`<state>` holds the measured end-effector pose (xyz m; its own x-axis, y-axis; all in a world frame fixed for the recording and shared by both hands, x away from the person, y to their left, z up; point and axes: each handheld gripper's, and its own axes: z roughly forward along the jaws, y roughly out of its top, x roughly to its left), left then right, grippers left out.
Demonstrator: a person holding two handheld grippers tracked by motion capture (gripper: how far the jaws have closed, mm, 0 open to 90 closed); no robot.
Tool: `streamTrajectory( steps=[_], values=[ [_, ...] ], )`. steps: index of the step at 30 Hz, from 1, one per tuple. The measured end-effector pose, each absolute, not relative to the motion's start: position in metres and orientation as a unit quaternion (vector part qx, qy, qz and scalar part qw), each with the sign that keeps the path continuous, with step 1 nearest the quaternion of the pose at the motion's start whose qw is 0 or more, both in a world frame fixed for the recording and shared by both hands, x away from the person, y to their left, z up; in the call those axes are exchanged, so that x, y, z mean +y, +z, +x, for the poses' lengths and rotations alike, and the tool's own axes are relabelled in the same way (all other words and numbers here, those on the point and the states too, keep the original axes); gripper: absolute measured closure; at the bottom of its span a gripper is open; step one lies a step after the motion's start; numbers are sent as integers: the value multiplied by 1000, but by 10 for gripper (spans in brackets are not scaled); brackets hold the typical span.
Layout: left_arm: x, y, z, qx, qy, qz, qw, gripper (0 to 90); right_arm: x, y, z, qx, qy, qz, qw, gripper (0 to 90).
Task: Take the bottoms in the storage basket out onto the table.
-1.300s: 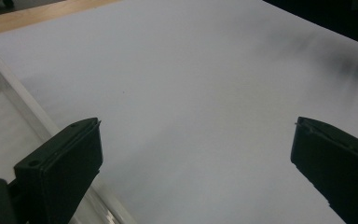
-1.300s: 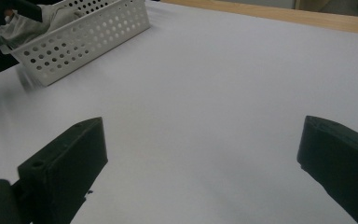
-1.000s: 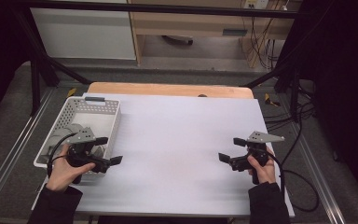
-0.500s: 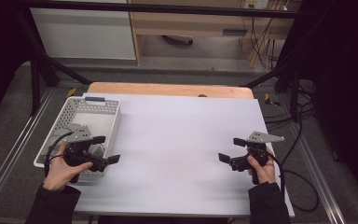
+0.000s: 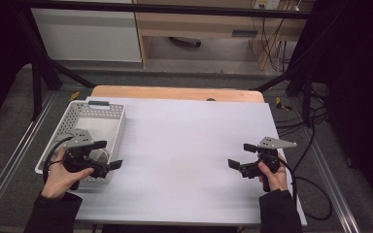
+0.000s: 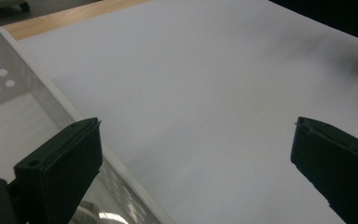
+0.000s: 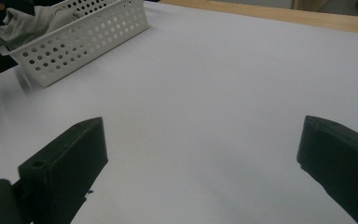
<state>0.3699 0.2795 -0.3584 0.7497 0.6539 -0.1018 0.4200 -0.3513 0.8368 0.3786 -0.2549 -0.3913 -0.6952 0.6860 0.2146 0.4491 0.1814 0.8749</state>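
While both grippers stay spread and empty, the left gripper (image 5: 108, 156) hovers nearest the white perforated plastic basket (image 5: 118, 127), perhaps holding grey cloth (image 7: 32, 22); right gripper (image 5: 242, 159) sits well apart.

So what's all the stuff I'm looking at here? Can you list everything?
basket: one, white, perforated plastic, at the table's left edge
cloth: one, grey, crumpled inside the basket
table: one, white top with a wooden strip along the far edge
cabinet: one, white, on the floor beyond the table
cables: several, black, on the floor at the right
left gripper: one, black, jaws open, above the basket's near corner
right gripper: one, black, jaws open, over the table's right side
hands: two, in dark sleeves, one holding each gripper
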Motion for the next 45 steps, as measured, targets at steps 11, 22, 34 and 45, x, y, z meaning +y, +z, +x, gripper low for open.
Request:
streamTrajectory(
  steps=[11, 22, 34, 45],
  values=[
    [284, -356, 369, 335, 134, 812, 458, 21, -253, -392, 379, 764, 515, 372, 115, 20],
    [290, -353, 369, 340, 139, 811, 456, 22, -253, -393, 379, 765, 513, 372, 115, 21],
    [295, -352, 368, 345, 142, 810, 453, 23, -252, -393, 380, 765, 512, 374, 113, 21],
    [300, -349, 367, 350, 150, 808, 449, 25, -252, -394, 380, 765, 512, 374, 112, 21]
  ],
)
